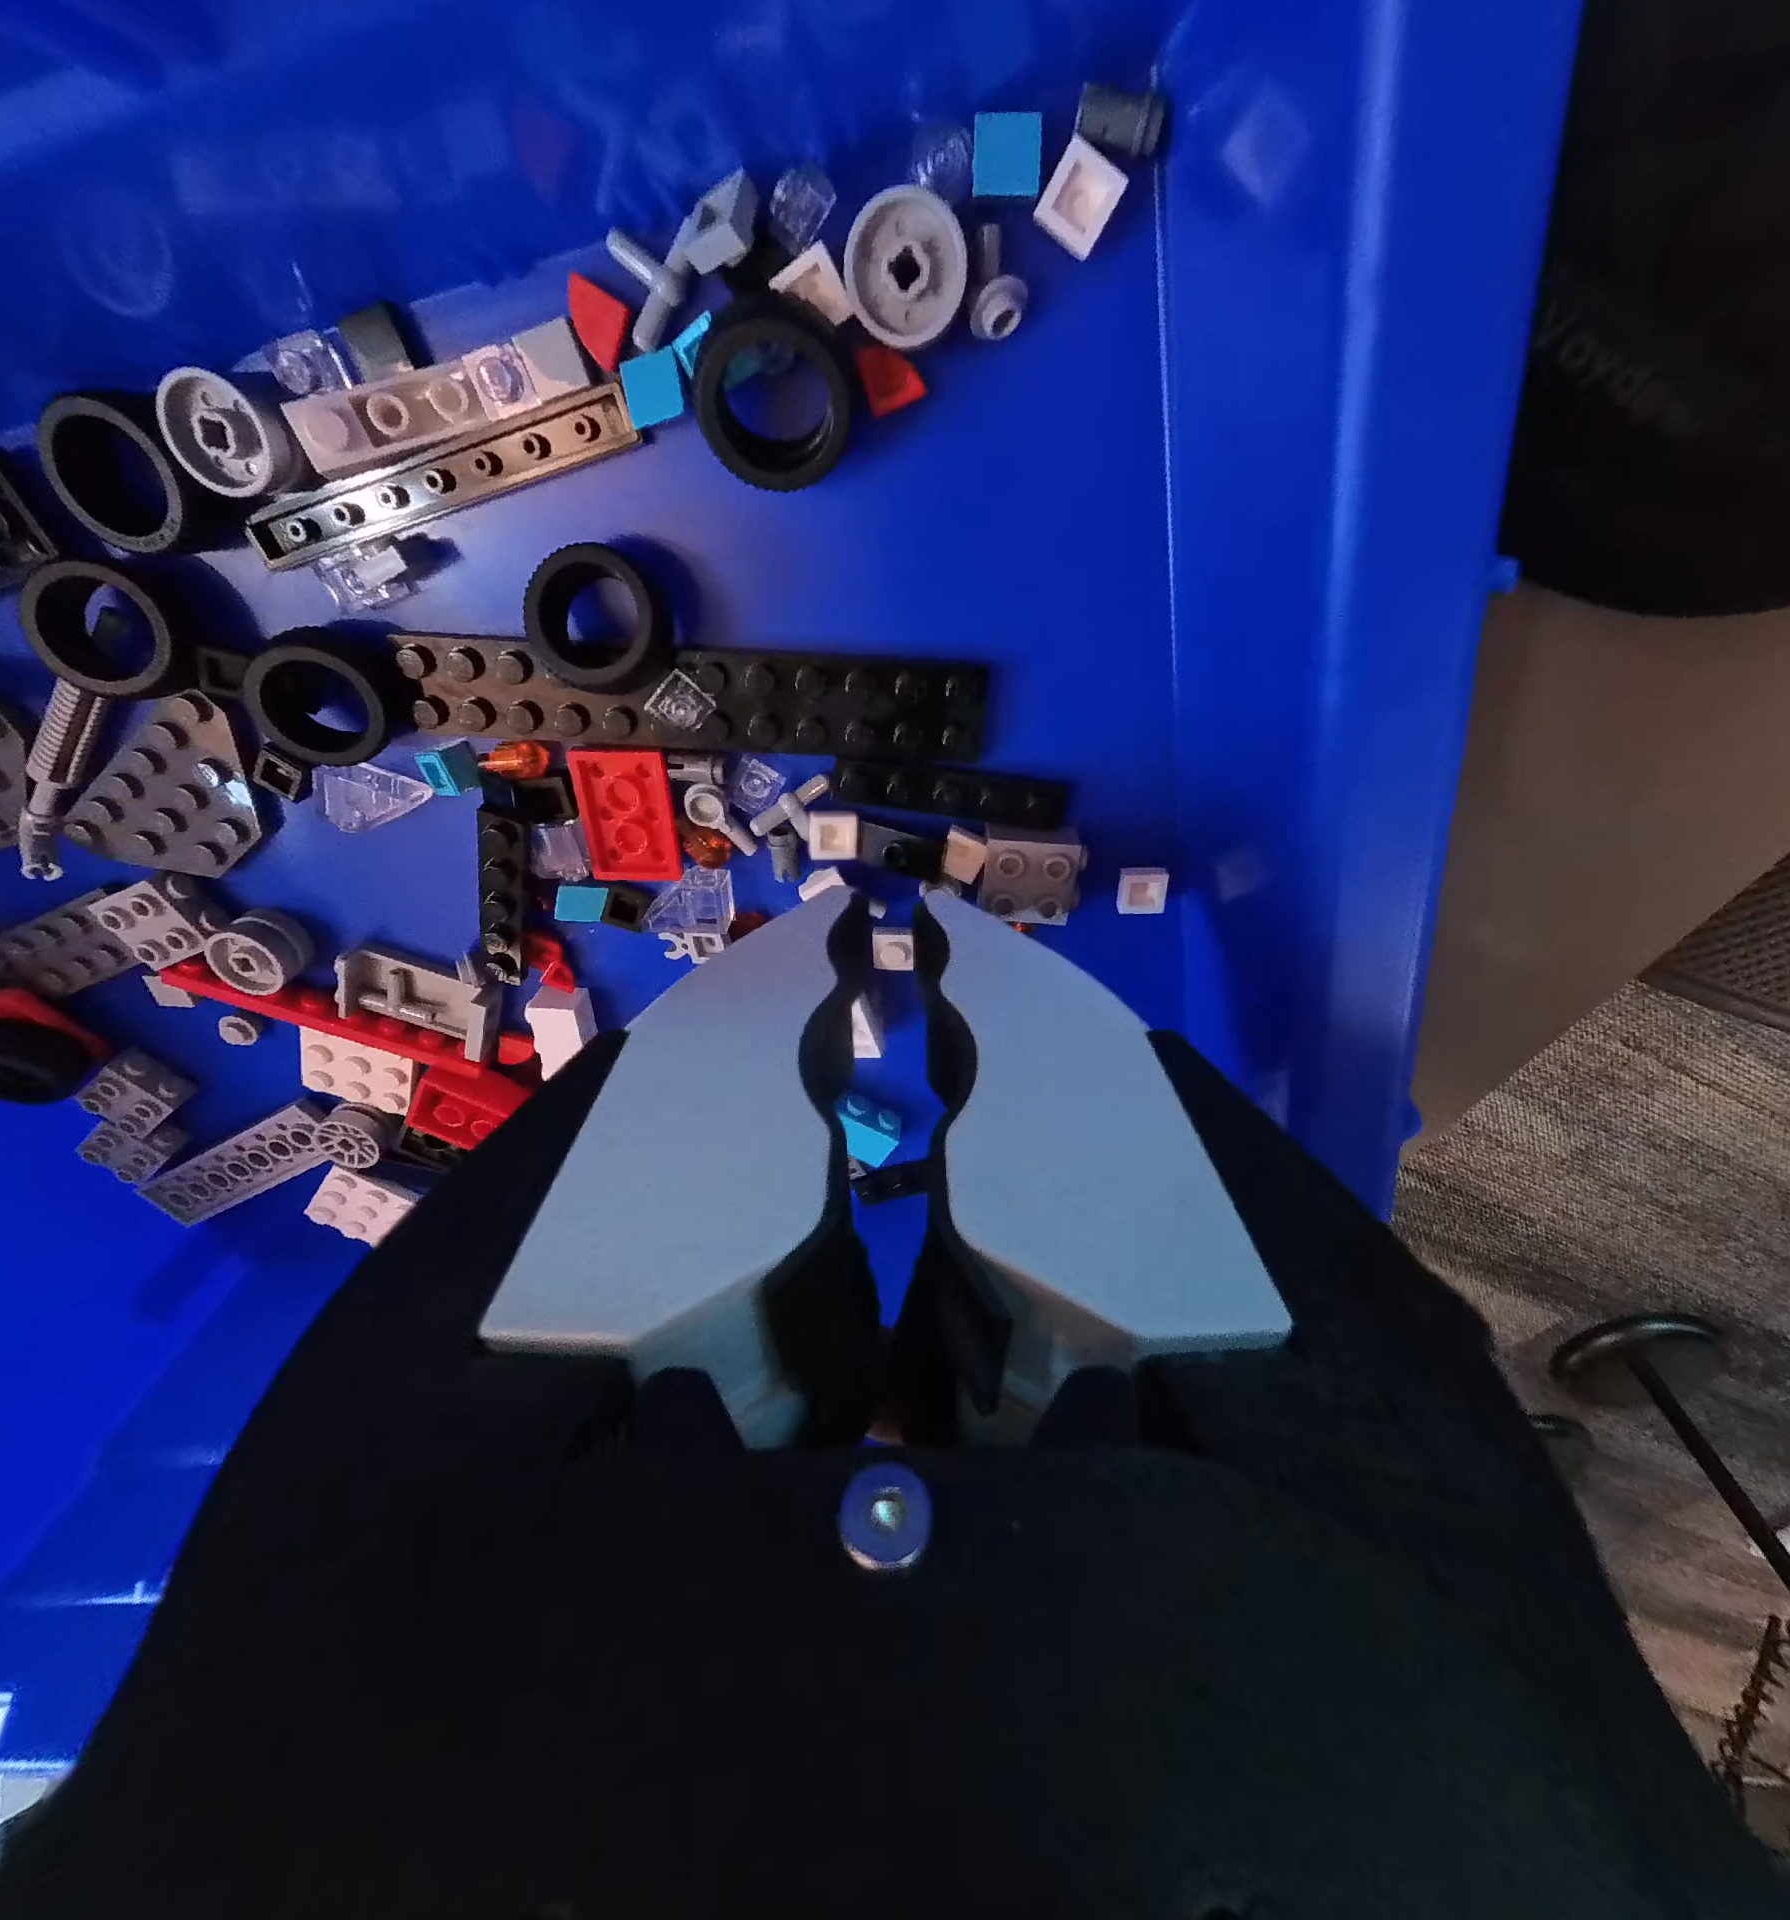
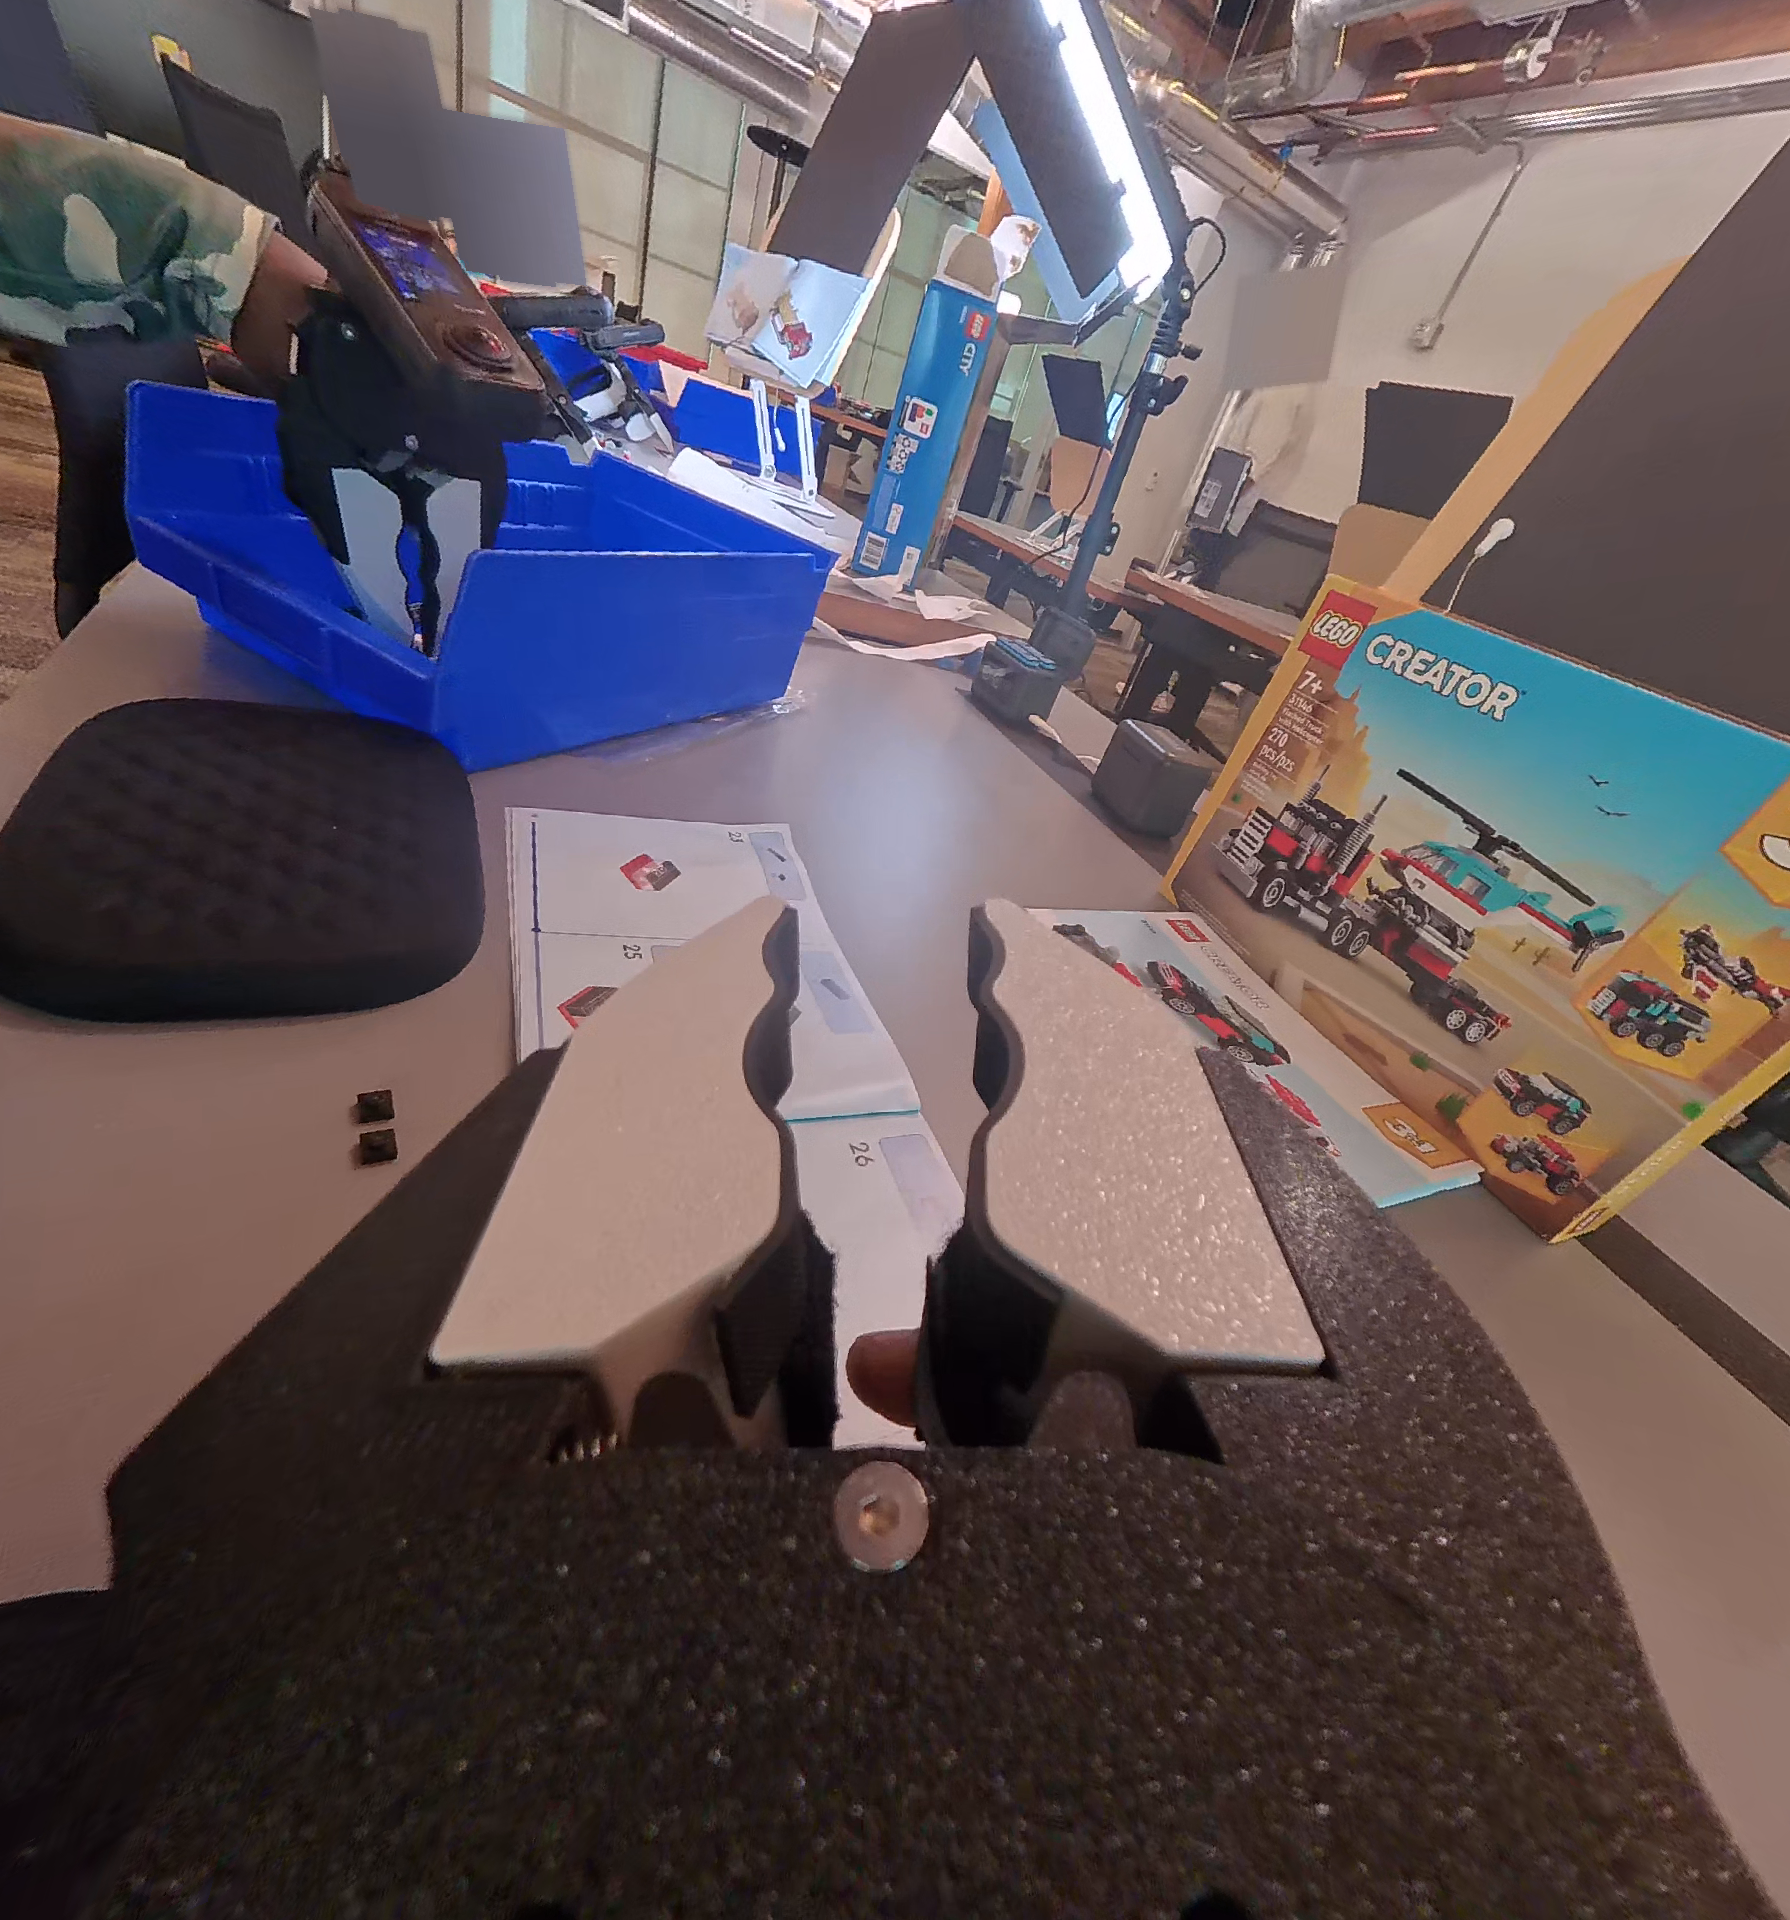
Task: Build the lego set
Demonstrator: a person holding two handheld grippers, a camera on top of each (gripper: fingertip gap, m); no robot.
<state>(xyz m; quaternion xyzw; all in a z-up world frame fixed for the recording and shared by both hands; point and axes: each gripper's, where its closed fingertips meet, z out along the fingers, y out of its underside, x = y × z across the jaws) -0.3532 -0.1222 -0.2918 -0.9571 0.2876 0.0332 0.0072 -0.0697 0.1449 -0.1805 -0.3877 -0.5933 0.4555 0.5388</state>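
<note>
Lego pieces [image 1: 517, 790], loose plastic in mixed colours, fill the blue plastic bin [image 1: 1275, 520].
Left gripper [image 1: 889, 914] hangs over them, fingers narrowly parted (nothing held); right gripper [image 2: 880, 920] gapes wide above the paper instruction booklet [image 2: 662, 862].

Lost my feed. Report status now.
Left gripper nearly shut, empty, low in blue bin over loose pieces. Right gripper open, empty, above instruction booklet. Two small black pieces on table. Nothing obstructing.

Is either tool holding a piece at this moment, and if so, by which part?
Nothing is held. The left tool hovers nearly closed over loose pieces in the blue bin; the right tool is open and empty.
</note>
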